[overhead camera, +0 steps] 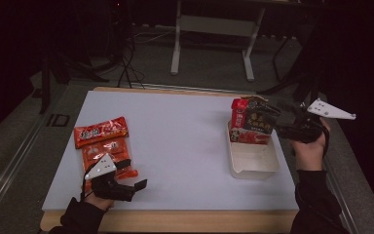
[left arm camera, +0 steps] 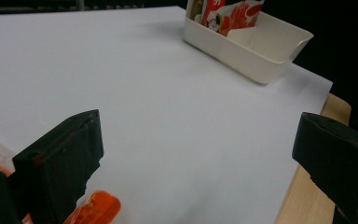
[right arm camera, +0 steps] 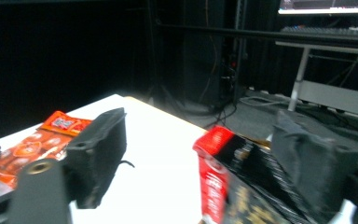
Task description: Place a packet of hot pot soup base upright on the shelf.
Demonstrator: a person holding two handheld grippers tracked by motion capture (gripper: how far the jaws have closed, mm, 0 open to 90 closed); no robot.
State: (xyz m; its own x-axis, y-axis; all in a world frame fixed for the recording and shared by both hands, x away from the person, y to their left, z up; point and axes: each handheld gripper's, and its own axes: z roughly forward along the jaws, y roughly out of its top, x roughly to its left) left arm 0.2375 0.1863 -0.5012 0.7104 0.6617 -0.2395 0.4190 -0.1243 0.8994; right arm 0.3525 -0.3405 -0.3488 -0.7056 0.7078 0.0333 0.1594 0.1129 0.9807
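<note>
A red and black snack packet (overhead camera: 252, 124) stands upright at the far end of a white tray (overhead camera: 253, 163) on the right of the table. My right gripper (overhead camera: 276, 121) hovers just right of its top, jaws wide apart; in the right gripper view the packet (right arm camera: 223, 177) sits low between the jaws of the gripper (right arm camera: 205, 154), and the pads do not press it. My left gripper (overhead camera: 132, 174) rests open near the front left edge, beside orange snack packets (overhead camera: 101, 131). Nothing lies between the left gripper's (left arm camera: 205, 140) jaws.
The table is a white sheet (overhead camera: 175, 141) on a wooden top. The left gripper view shows the tray (left arm camera: 261, 51) far off with the packet (left arm camera: 228, 14) in it, and an orange packet corner (left arm camera: 95, 210) by the left jaw. Desk legs and cables stand behind.
</note>
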